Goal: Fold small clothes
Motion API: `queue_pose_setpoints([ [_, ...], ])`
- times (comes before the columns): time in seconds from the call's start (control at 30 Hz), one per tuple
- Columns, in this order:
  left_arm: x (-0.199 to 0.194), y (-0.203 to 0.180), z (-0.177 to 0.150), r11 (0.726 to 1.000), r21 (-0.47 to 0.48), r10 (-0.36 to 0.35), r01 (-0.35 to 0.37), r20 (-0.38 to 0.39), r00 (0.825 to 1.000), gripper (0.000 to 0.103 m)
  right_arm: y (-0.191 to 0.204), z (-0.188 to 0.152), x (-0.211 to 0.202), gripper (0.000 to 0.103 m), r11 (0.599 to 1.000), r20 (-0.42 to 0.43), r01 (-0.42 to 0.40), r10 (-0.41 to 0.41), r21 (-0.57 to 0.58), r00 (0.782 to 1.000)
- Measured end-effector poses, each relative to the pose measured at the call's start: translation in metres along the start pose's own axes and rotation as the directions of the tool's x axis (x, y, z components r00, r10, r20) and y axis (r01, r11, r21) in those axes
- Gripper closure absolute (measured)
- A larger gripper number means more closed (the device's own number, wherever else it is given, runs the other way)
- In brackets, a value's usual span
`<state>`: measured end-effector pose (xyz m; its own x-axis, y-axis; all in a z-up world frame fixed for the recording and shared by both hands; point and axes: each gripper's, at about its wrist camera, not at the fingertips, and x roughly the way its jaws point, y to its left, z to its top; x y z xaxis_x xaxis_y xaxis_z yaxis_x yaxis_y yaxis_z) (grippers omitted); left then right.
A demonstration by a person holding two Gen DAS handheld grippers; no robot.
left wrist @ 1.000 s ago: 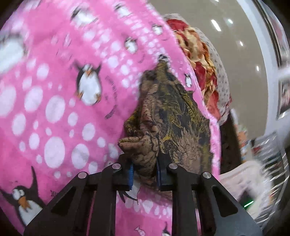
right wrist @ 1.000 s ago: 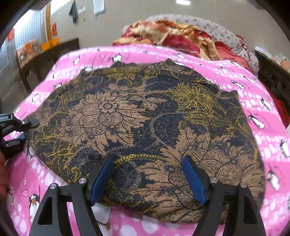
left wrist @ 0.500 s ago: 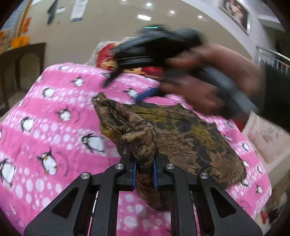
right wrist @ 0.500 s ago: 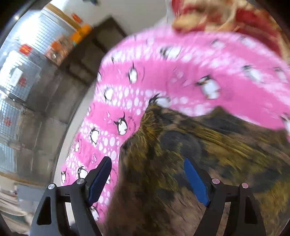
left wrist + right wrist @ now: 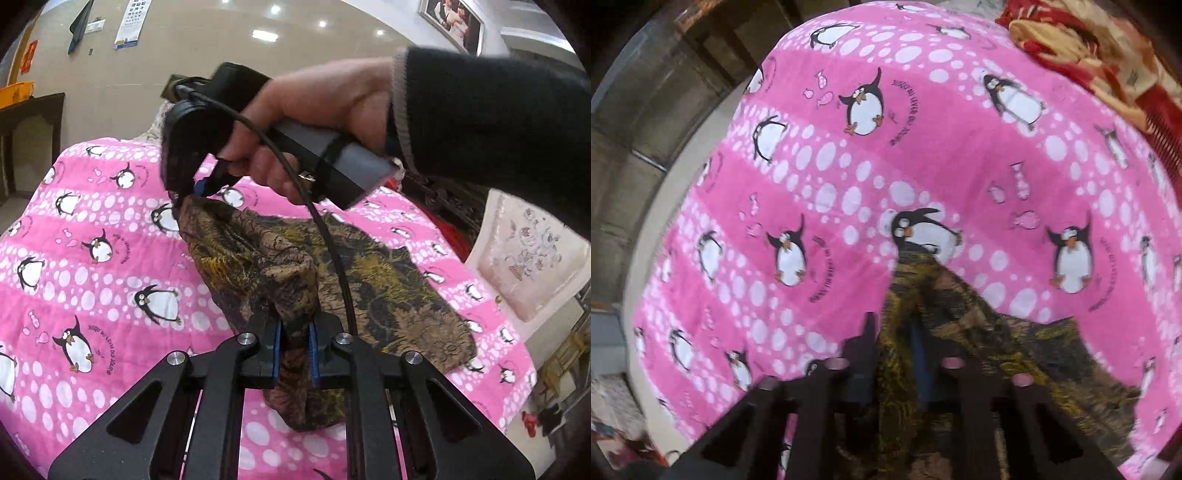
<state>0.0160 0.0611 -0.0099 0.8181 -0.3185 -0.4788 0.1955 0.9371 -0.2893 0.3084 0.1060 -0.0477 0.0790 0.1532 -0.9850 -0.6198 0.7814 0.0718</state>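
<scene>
While the pink penguin blanket (image 5: 92, 229) lies spread flat over the bed, the left gripper (image 5: 293, 350) sits nearly shut, its blue pads (image 5: 276, 347) pinching a bunched fold of the brown patterned cloth (image 5: 388, 295). The cloth rises off the blanket at this corner and hangs a little below the fingers.

Further right and farther back, the right gripper (image 5: 192, 192) points down at the cloth's far corner. Its jaws are closing, with the corner of the fabric (image 5: 923, 288) between them (the wrist view is blurred, but cloth fills the narrow gap). A hand (image 5: 314, 110) in a dark knit sleeve (image 5: 480, 118) holds the grey handle, and a black cable (image 5: 332, 251) loops down from it across the cloth.

Surface: soft fleece-like blanket, pink with white dots and black-and-white penguins. Cloth: thin, crumpled, dark ground with tan and yellow floral print, rest of it lying flat between the two grippers and toward the right edge.

Room: pale wall, framed photo (image 5: 452, 24) upper right, embroidered cushion (image 5: 524, 258) at right, red-and-gold bedding (image 5: 1108, 62) heaped beyond the blanket.
</scene>
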Motion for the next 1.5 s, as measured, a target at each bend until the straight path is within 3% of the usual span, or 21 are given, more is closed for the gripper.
queue_pose_setpoints([
  [0.2,-0.005,-0.038,0.007,0.995,0.082,-0.065,0.064,0.006,0.998,0.094,-0.044,-0.036,-0.040,0.097,0.996,0.078,-0.051,0.045,0.073,0.996],
  [0.37,0.003,-0.091,0.012,0.970,0.182,-0.157,0.160,-0.029,0.987,0.094,-0.097,-0.077,-0.083,0.097,0.985,0.149,-0.093,0.071,0.146,0.986],
  [0.47,0.019,-0.123,0.011,0.950,0.215,-0.212,0.226,-0.083,0.974,0.094,-0.135,-0.113,-0.103,0.097,0.978,0.166,-0.085,0.053,0.192,0.985],
  [0.63,0.059,-0.180,0.002,0.921,0.263,-0.246,0.287,-0.180,0.952,0.094,-0.198,-0.167,-0.126,0.097,0.957,0.208,-0.092,0.034,0.276,0.978],
  [0.83,0.099,-0.226,-0.020,0.905,0.288,-0.235,0.313,-0.277,0.932,0.094,-0.253,-0.211,-0.113,0.097,0.941,0.207,-0.117,0.051,0.319,0.977],
  [0.97,0.123,-0.234,-0.038,0.916,0.256,-0.212,0.309,-0.344,0.915,0.094,-0.281,-0.238,-0.082,0.097,0.915,0.214,-0.150,0.073,0.374,0.974],
  [1.07,0.134,-0.236,-0.046,0.925,0.236,-0.199,0.299,-0.370,0.907,0.094,-0.302,-0.260,-0.054,0.097,0.884,0.224,-0.125,0.024,0.450,0.974],
  [1.2,0.128,-0.232,-0.046,0.925,0.210,-0.213,0.317,-0.405,0.889,0.093,-0.309,-0.284,-0.046,0.094,0.846,0.334,-0.196,0.023,0.496,0.942],
  [1.3,0.101,-0.216,-0.044,0.919,0.189,-0.243,0.347,-0.420,0.874,0.093,-0.308,-0.303,-0.067,0.094,0.815,0.409,-0.251,0.019,0.523,0.913],
  [1.4,0.069,-0.190,-0.039,0.932,0.188,-0.221,0.310,-0.382,0.897,0.093,-0.291,-0.326,-0.108,0.092,0.831,0.489,-0.249,-0.031,0.497,0.872],
  [1.5,0.048,-0.152,-0.025,0.969,0.158,-0.139,0.191,-0.291,0.946,0.093,-0.238,-0.344,-0.140,0.092,0.921,0.557,-0.187,-0.038,0.343,0.830],
])
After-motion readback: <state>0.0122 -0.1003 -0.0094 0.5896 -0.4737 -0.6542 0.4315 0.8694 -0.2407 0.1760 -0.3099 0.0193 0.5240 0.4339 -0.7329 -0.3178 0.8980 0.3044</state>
